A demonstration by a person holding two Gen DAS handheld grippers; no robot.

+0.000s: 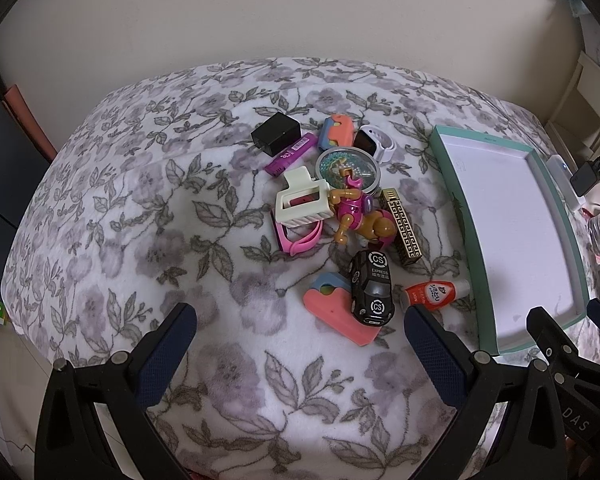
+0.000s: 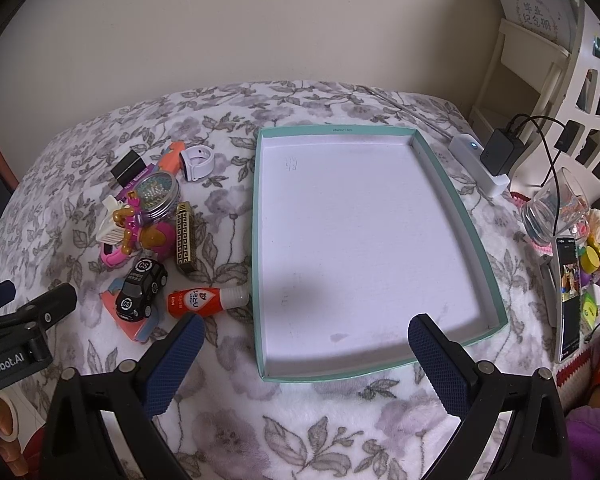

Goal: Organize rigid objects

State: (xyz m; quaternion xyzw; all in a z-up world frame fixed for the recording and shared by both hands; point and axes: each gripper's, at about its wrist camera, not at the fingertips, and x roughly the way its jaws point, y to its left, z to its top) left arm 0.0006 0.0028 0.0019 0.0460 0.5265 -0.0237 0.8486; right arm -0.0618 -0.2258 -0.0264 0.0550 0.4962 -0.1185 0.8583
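Soft flowery blanket (image 1: 112,208) covered the bed, and we had both claws wide open, holding nothing. Our left claw (image 1: 300,344) hung over the toy pile, and our right claw (image 2: 306,354) hung over the near edge of the teal box (image 2: 478,248), which had nothing in it yet. We think the first job was to pick a toy and put it in the box. The red glue bottle (image 1: 434,295) lay just ahead of the left claw's right finger, and just ahead of the right claw's left finger too. It lay flat, its long way running side to side, with its clear cap pointing at the box. To grab it well, we should squeeze across its thin middle. The black toy car (image 1: 370,288) sat right beside it, on a pink foam piece (image 1: 332,312), so we should go slowly and not bump it.
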